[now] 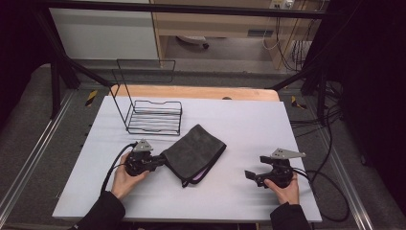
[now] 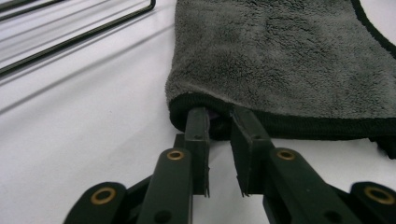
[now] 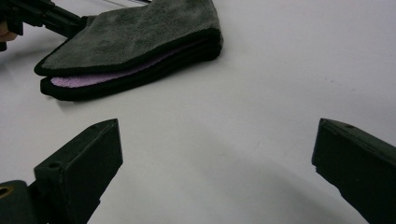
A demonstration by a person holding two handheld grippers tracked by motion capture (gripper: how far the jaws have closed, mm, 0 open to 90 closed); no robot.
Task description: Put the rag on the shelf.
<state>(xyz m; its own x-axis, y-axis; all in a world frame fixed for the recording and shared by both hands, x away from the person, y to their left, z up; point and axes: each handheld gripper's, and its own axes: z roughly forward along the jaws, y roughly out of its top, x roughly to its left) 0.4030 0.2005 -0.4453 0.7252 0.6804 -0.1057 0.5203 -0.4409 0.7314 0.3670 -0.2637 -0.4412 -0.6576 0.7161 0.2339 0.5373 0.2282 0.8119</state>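
Observation:
A folded dark grey towel [image 1: 194, 153] with a purple inner face lies on the white table [image 1: 253, 124], a little left of centre. My left gripper [image 1: 163, 159] meets the towel's near-left corner. In the left gripper view its two jaws stand close together, and their tips [image 2: 218, 116] run into the black hem of the towel [image 2: 280, 56], pinching the edge. My right gripper [image 1: 249, 175] rests low at the front right, apart from the towel. Its jaws [image 3: 217, 140] are spread wide over bare table. The towel [image 3: 140, 37] lies ahead of them, with the left gripper [image 3: 42, 16] at its far corner.
A black wire rack [image 1: 155, 117] stands behind the towel at the back left, and its wires [image 2: 70, 42] are close to the left gripper. Cables trail off both grippers toward the table's front and right edges.

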